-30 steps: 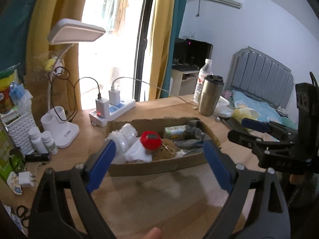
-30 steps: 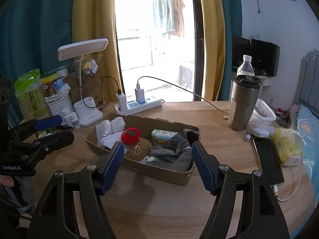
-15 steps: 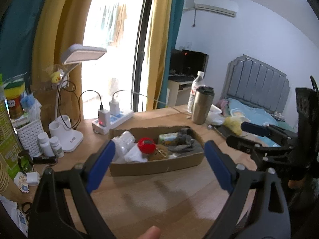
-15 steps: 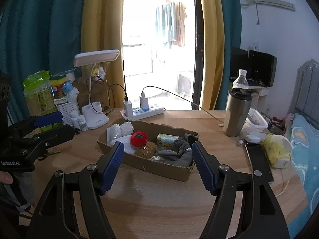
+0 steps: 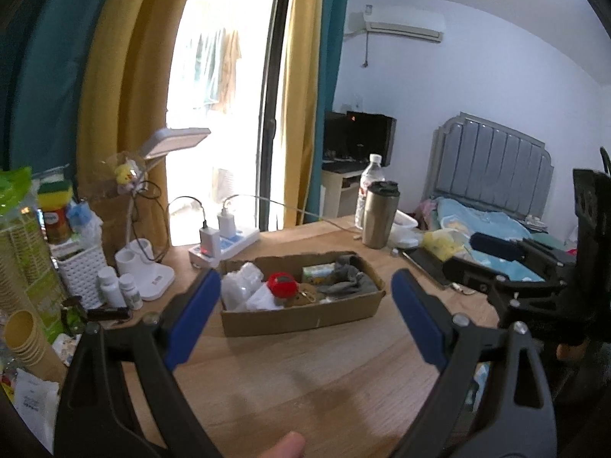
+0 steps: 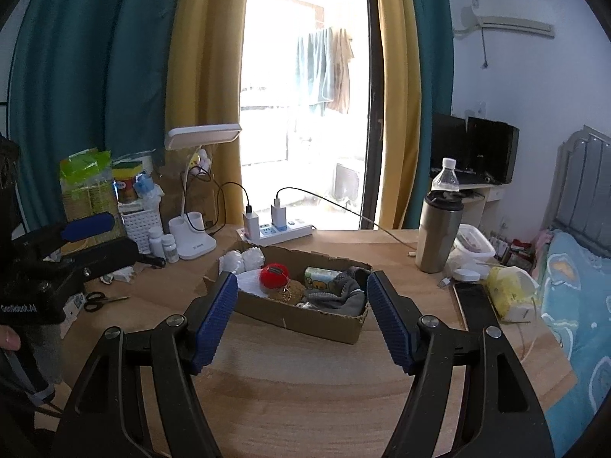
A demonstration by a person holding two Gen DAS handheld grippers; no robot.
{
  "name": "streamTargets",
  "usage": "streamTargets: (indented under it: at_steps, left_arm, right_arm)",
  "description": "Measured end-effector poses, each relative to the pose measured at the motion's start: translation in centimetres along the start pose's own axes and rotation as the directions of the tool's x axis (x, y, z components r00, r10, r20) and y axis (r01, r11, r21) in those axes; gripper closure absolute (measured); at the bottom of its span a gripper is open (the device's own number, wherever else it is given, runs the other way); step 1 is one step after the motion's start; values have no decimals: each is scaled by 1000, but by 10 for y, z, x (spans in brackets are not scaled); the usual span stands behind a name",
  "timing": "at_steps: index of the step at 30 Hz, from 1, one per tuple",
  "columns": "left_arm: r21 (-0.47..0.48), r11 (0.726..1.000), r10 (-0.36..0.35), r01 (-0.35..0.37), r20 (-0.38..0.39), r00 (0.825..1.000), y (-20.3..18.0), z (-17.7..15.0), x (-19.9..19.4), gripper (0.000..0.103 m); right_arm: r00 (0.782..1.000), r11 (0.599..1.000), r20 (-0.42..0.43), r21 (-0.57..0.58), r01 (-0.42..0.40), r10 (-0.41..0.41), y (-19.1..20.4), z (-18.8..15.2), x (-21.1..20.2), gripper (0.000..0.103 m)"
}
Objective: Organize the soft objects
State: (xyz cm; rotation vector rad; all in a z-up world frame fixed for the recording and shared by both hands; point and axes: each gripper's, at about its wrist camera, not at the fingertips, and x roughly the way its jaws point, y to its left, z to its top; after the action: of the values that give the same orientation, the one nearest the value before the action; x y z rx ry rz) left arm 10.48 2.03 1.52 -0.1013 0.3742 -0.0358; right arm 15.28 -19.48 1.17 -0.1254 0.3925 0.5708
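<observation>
A shallow cardboard box sits mid-table, holding white rolled cloths, a red plush ball, a small brown plush, a tissue pack and grey socks. My left gripper hangs open in front of the box, well back from it, with nothing between its blue pads. My right gripper is also open and empty, likewise short of the box. Each gripper shows at the edge of the other's view.
A white desk lamp, power strip, pill bottles, white basket and scissors crowd the left. A steel tumbler, water bottle, phone and yellow tissue pack stand right. A bed lies beyond.
Both grippers have drawn back and risen from the box, which now looks smaller and farther. More of the room shows. Jaws and box contents are unchanged.
</observation>
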Motion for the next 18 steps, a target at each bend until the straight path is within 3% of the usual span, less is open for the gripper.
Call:
streamTargets:
  at_steps: [4,18]
  left_arm:
    - [-4,1000,14,-13,20,1000,1,0,-16,1]
    - [-13,997,74,-74,87,993,-6,-1,-65,1]
  right_arm:
    - [1000,1000,18,3,13,-13,4,-1,-14,29]
    - [994,998,90,28,59,-62,14,-6,-66,29]
